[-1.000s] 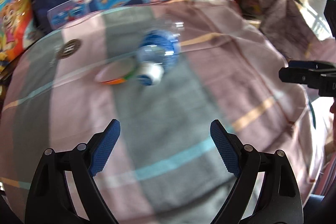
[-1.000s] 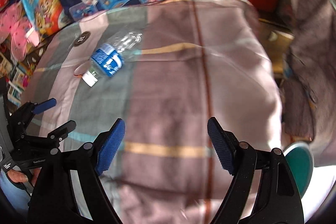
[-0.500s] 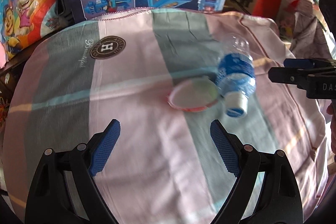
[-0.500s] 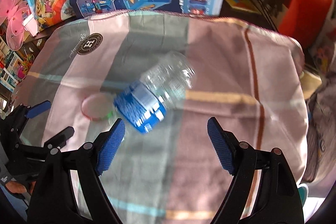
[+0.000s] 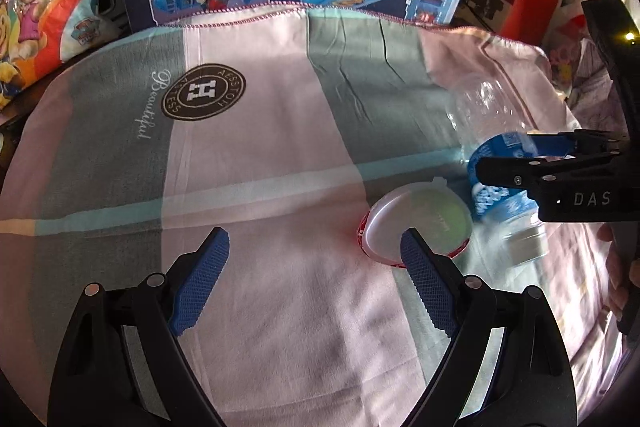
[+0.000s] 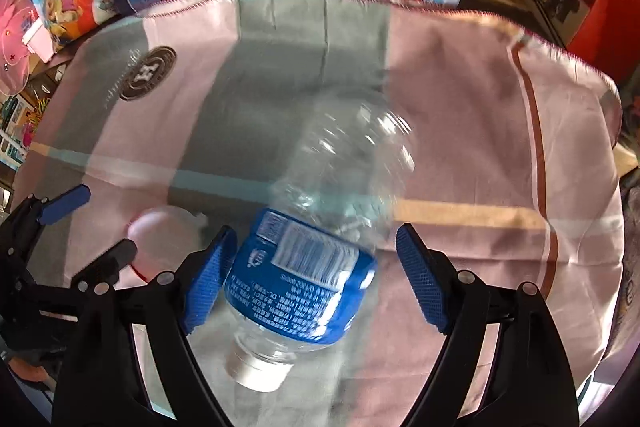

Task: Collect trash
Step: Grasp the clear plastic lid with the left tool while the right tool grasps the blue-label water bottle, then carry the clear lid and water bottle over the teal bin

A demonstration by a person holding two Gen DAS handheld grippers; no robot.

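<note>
Clear plastic, the bottle (image 6: 320,247) lies on its side on the cloth (image 6: 460,107), between the right gripper's (image 6: 312,279) spread jaws, ready for pinching, while the left gripper (image 5: 312,283), jaws spread, nears the lid (image 5: 416,223).

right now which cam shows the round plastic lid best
The left wrist view: the round lid lies flat on the cloth, nearly whole, just beside the bottle. In the right wrist view the lid is pale, blurred and partly hidden behind the left gripper.

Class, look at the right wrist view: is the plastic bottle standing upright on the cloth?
No. The bottle lies on its side on the cloth, cap toward the camera.
</note>
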